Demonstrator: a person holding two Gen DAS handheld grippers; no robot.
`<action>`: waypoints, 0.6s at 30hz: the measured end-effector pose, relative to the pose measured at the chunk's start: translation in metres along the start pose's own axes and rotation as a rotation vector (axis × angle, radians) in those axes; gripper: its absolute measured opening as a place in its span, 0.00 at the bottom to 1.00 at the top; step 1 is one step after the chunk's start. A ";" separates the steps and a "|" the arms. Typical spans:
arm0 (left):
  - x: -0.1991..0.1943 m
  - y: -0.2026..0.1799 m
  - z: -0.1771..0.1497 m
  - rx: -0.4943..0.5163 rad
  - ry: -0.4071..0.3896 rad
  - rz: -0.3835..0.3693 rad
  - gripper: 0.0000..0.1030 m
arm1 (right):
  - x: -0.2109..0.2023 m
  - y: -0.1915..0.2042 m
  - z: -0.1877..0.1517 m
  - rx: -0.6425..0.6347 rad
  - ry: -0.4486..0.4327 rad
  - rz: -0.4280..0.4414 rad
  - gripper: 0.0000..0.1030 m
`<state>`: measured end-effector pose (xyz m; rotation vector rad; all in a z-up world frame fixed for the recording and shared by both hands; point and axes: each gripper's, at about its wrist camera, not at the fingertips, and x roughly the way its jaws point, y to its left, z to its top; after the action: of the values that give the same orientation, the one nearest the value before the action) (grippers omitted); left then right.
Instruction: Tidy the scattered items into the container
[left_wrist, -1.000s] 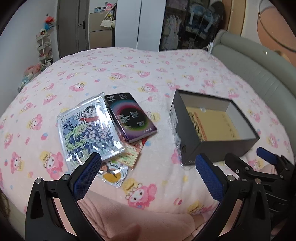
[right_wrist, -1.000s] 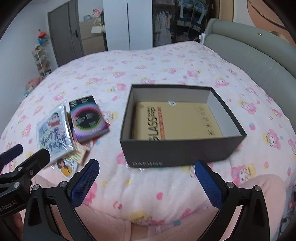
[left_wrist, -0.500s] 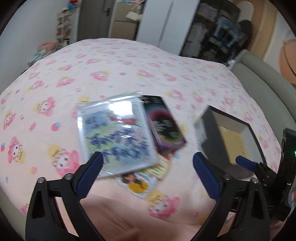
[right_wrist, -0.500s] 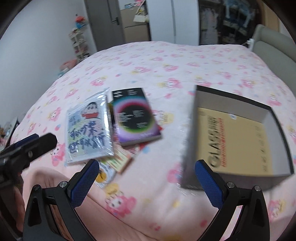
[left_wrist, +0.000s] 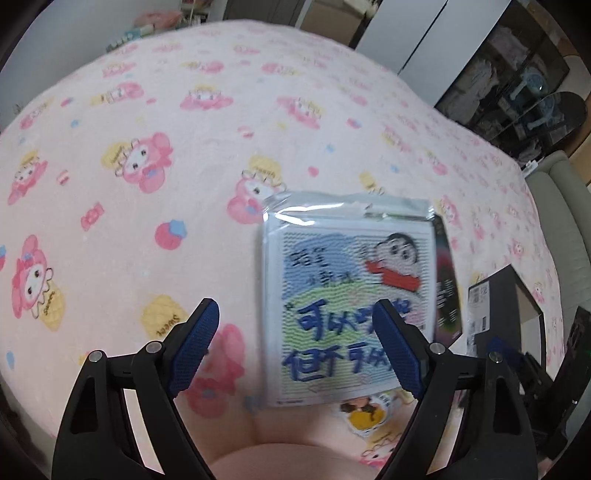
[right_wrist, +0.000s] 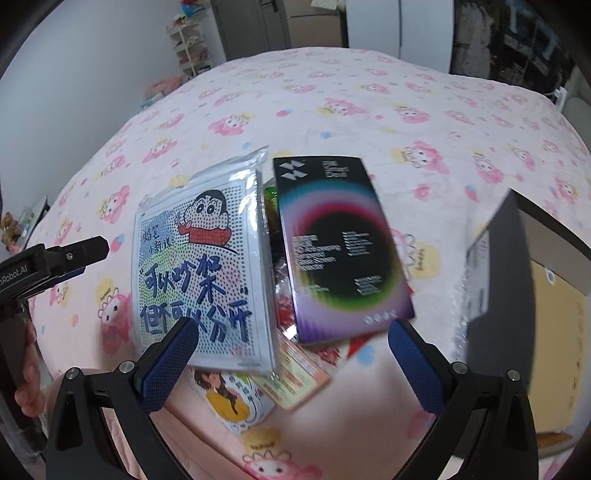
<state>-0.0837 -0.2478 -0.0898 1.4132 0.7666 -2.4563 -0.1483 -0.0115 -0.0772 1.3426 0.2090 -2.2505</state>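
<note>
The right gripper (right_wrist: 288, 350) hangs with its jaws spread wide and empty over the near ends of a cartoon bead-kit packet (right_wrist: 203, 273) and a dark box (right_wrist: 340, 243), which lie side by side on the pink bedspread (right_wrist: 369, 110), long axes running away from the camera. The left gripper (left_wrist: 295, 347), equally wide, hovers at the packet's near-left corner. The open grey container (right_wrist: 495, 280) sits to the right, apparently just apart from the box.
</note>
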 end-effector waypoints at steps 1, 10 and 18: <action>0.004 0.003 0.001 -0.002 0.010 -0.003 0.78 | 0.004 0.003 0.002 -0.007 0.004 0.002 1.00; 0.037 0.020 0.009 -0.096 0.102 -0.036 0.70 | 0.031 0.027 0.017 -0.100 0.016 -0.043 1.00; 0.058 0.016 0.017 -0.101 0.171 -0.066 0.70 | 0.043 0.042 0.021 -0.145 0.027 -0.058 0.95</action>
<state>-0.1197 -0.2655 -0.1381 1.5983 0.9731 -2.3291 -0.1600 -0.0704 -0.0988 1.3058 0.4174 -2.2188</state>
